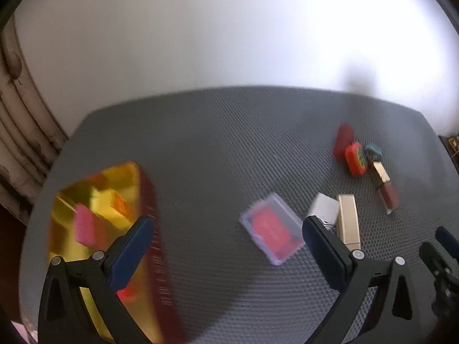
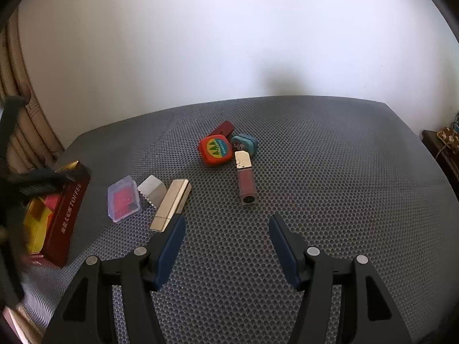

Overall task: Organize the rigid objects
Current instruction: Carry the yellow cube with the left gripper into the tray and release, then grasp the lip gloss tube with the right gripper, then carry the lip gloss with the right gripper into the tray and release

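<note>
Left wrist view shows the left gripper (image 1: pixel 226 235) with its fingers spread wide and nothing between them, hanging above the grey mat (image 1: pixel 218 132) between the toffee box (image 1: pixel 114 197), which already holds a few coloured pieces, and the clear case (image 1: pixel 272 228). The step in hand looks like the reach for another loose item; the next move calls for lowering over the clear case and squaring the pads to its sides. The right gripper (image 2: pixel 226 240) stands part open and empty, short of the lip gloss (image 2: pixel 246 182).
</note>
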Tool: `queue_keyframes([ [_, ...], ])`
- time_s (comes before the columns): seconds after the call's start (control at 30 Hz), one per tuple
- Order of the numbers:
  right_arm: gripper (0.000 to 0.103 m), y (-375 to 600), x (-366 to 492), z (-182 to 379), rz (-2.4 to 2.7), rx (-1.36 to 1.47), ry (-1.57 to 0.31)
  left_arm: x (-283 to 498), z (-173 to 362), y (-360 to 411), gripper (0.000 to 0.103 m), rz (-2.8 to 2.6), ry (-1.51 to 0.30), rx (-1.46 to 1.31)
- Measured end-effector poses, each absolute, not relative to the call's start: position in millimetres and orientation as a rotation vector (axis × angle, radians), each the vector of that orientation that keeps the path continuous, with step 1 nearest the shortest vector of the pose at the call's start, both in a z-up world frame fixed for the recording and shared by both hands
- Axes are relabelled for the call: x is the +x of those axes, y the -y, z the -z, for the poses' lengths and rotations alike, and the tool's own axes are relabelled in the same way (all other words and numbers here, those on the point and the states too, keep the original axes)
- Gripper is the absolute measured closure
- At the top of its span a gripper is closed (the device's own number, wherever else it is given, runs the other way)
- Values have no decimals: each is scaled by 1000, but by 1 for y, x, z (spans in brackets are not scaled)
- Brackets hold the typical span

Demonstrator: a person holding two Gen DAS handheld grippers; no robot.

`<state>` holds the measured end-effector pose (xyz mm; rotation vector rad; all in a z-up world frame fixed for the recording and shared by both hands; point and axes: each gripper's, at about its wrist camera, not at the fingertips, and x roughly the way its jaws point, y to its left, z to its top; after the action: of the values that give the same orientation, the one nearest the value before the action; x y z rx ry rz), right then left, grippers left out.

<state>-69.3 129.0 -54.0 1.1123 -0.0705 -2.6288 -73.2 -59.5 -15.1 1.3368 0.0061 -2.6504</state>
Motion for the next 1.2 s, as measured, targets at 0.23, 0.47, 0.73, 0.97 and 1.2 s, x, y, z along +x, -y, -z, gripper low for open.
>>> queue_keyframes([
  [0.23,41,-145,-74,64,2638,1143,104,-76,29,53,1,2627,-14,1363],
  [0.47,41,-156,-125,82,2608,1185,109,-35,2,48,1,2705,91,1249],
  [0.73,41,-121,-198,106,2516,1328,33,8,-12,42,1,2743,37,1231],
  [0.97,83,-128,-200,110,2573,1277,-12,44,-20,61,1,2751,-81,1188],
  [1.2,83,-129,-171,81,2625,1204,-36,73,-30,87,1,2745,-119,1068],
])
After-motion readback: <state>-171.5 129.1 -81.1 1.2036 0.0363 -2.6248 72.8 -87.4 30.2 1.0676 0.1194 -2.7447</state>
